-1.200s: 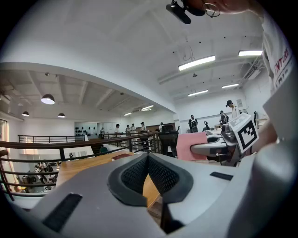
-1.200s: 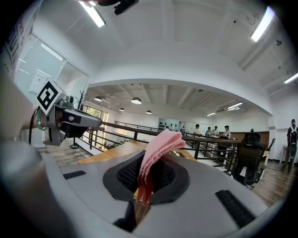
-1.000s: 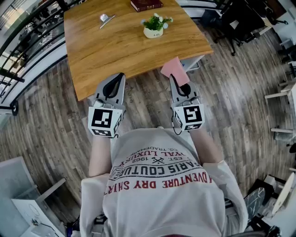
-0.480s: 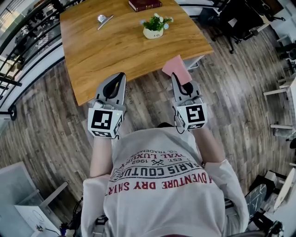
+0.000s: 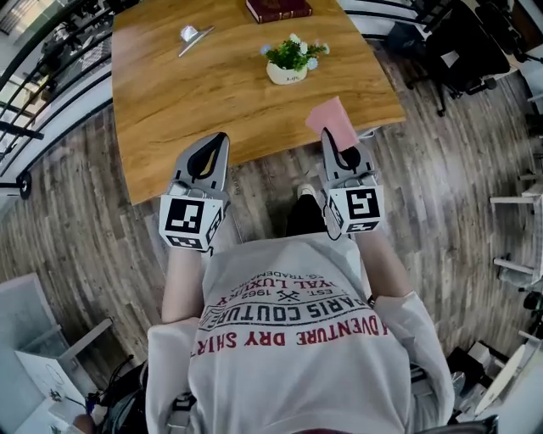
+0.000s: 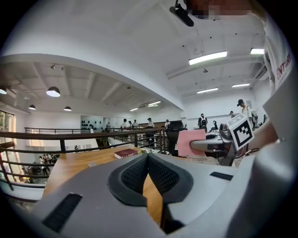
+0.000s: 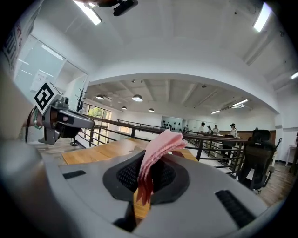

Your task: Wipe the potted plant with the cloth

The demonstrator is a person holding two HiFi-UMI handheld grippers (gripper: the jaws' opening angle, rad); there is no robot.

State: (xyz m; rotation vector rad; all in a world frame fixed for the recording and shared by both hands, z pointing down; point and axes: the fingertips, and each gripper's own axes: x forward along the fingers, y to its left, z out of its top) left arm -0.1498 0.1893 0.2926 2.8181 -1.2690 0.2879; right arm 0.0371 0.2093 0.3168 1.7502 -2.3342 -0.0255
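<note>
1. The plant [image 5: 291,61], in a white pot, stands upright on the wooden table [image 5: 195,102], right of the middle and closer to the far edge than to the near one.
2. A dark red book [image 5: 278,8] lies at the far edge, beyond the plant and apart from it.
3. A small metal thing [image 5: 193,36] lies toward the far left corner, well apart from the plant.
4. The right gripper [image 7: 148,163] has its jaws closed on the pink cloth [image 7: 158,148]. The cloth is pinched between the pads and its free part rises past the tips.
5. In the head view the cloth [image 5: 333,121] shows over the near edge, close to the near right corner and well short of the plant.
6. The left gripper [image 6: 148,160] holds nothing. Its pads meet at the tips, with only the tabletop seen through the slit behind them.
7. In the head view the left gripper [image 5: 219,138] points at the near edge, left of the middle, and the right gripper [image 5: 331,140] is level with it farther right.
8. The two grippers are well apart, and neither touches the plant.
9. A person in a printed shirt [image 5: 293,339] stands on the plank floor [image 5: 76,237] before the near edge.
</note>
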